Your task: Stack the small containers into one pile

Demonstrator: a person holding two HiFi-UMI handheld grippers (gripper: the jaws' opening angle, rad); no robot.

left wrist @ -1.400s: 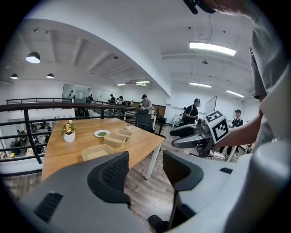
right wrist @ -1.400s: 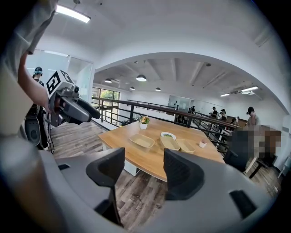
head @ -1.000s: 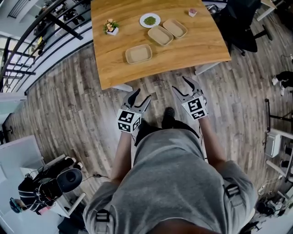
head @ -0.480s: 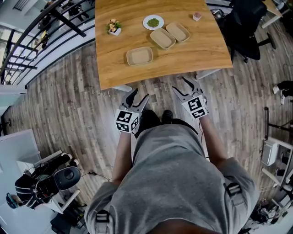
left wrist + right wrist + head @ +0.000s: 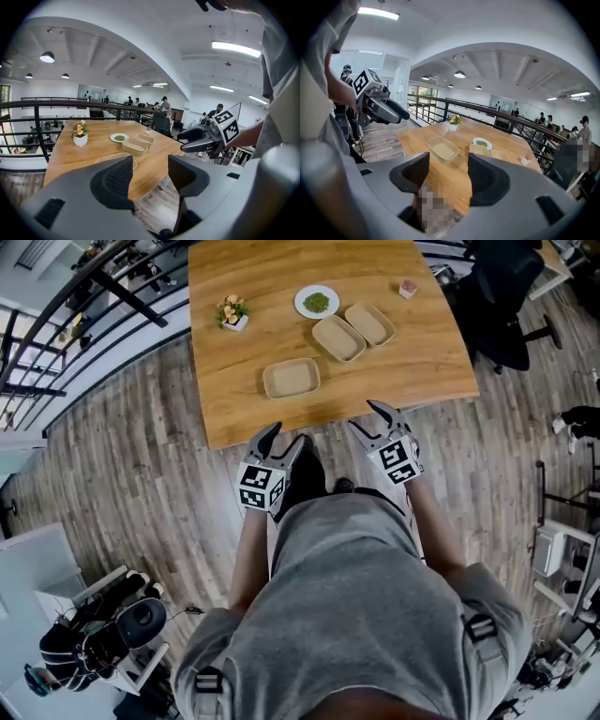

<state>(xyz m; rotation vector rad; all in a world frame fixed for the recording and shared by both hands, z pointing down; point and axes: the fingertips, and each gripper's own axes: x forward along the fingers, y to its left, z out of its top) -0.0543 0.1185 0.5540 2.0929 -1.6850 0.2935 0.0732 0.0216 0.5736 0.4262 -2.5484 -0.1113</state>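
Three shallow beige containers lie on the wooden table: one near the front edge, two side by side farther back. My left gripper is open and empty, held just short of the table's front edge, below the near container. My right gripper is open and empty too, at the front edge to the right. In the left gripper view the near container shows partly behind the left finger. The right gripper view has it ahead between the jaws, with the other two beyond.
A white plate with green food, a small flower pot and a little pink cup stand at the table's far side. A black office chair is at the right, a black railing at the left. Wooden floor lies underfoot.
The person has stepped toward the table. Both grippers have moved forward to its front edge, still open and empty.
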